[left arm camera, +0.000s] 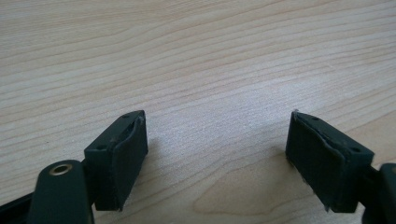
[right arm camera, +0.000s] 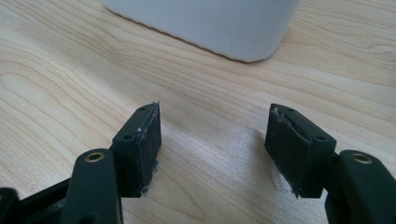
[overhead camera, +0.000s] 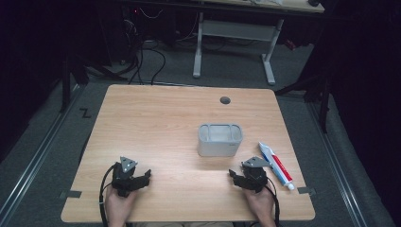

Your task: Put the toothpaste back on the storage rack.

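A grey rectangular container (overhead camera: 220,139) stands on the wooden table (overhead camera: 156,123), right of centre. A white toothpaste tube (overhead camera: 276,165) with red and blue print lies near the right edge. My left gripper (overhead camera: 142,177) rests at the front left, held by a hand, its jaws open over bare wood (left arm camera: 217,140). My right gripper (overhead camera: 235,176) rests at the front right, just left of the tube and in front of the container (right arm camera: 205,23). Its jaws stand wide apart with nothing between them (right arm camera: 215,135).
A round cable hole (overhead camera: 225,100) sits near the table's far edge. Beyond the table stand a white desk frame (overhead camera: 234,42) and cables on a grey floor. Dark rails run along both sides.
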{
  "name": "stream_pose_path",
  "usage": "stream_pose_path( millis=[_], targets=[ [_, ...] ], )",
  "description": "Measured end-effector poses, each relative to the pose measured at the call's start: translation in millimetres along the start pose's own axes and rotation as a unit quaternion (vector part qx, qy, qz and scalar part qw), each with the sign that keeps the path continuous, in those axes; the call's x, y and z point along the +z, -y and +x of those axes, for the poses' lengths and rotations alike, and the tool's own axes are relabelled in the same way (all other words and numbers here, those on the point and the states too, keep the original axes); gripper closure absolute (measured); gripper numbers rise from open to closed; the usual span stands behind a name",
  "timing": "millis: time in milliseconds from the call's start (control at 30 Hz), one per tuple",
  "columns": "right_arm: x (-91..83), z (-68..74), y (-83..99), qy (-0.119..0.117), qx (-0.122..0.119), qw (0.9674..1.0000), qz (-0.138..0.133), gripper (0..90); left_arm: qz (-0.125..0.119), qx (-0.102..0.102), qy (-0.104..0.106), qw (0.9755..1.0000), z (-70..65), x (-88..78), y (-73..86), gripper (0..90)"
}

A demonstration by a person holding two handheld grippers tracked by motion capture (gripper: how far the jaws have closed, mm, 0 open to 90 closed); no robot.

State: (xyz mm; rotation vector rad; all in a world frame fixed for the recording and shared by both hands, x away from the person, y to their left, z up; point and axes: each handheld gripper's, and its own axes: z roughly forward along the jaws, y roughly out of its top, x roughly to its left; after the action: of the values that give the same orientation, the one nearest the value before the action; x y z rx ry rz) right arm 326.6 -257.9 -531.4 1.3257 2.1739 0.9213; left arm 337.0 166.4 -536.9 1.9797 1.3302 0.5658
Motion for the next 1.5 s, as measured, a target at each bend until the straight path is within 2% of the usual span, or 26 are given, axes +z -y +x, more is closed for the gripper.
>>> stream_pose_path(
  millis=[1100,1200,1500],
  targets=[
    [-0.1,0.1,-0.1,0.001,0.001,1.0000,0.000,36.0,0.000,0.000,0.001,1.0000,0.0,0.0,0.0,21.1],
    [-1.2,0.1,0.6,0.002,0.004,1.0000,-0.003,40.4,0.000,0.000,0.001,1.0000,0.0,0.0,0.0,21.1],
    [-7.7,-1.1,3.5,0.003,0.014,0.9997,-0.018,42.7,0.000,0.000,0.001,1.0000,0.0,0.0,-0.1,21.1]
  ],
)
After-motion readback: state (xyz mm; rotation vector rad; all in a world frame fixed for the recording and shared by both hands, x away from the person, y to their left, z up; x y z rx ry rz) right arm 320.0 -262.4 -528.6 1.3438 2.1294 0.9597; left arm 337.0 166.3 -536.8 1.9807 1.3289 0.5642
